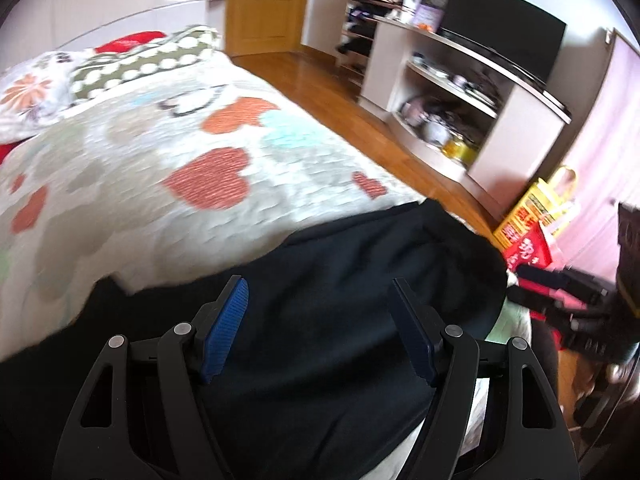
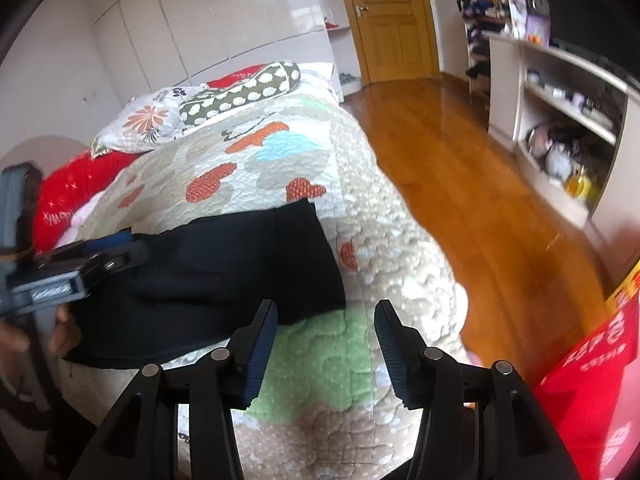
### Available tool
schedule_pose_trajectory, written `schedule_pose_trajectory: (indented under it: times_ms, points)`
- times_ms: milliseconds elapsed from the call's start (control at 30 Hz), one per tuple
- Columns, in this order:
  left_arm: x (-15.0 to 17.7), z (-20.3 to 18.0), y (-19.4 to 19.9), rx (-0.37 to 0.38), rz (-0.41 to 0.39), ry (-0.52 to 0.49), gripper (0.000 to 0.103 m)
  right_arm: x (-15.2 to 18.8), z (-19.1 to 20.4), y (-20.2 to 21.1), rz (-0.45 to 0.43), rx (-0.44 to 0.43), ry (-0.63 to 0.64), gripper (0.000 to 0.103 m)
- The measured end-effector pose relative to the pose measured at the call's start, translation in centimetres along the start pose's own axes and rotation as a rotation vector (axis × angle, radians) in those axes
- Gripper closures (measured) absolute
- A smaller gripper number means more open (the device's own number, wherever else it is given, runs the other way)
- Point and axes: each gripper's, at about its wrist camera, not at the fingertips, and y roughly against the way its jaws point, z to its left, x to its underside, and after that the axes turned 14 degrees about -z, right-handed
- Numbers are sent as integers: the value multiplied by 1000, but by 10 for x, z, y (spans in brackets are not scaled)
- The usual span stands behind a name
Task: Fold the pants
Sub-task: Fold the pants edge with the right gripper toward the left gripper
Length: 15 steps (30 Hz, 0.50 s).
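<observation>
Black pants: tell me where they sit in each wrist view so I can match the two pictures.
Left wrist view: the black pants fill the lower centre, spread on the quilt beneath the open left gripper.
Right wrist view: the black pants lie left of centre on the quilt, just ahead and left of the open right gripper.
Shared landmark: the wooden door at the top of both views.

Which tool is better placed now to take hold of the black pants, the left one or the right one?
Probably the left tool: it is open, directly over the black pants. The right tool, also open, points at bare quilt beside the pants' edge.
</observation>
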Motion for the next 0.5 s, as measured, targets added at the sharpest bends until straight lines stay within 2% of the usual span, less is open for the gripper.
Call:
schedule_pose_trajectory:
  times_ms: [167,333,500]
  points:
    - [-15,-18,-37,41,60,-78,30,4,-7,-11,17,-77,-89,49]
    - [-25,-22,-71,90,115,-143,30,1,-9,-26,11,-111,-128,35]
    - [-24,-30,-103,123,182,-234,30,-4,-6,-41,10,-141,-132,34]
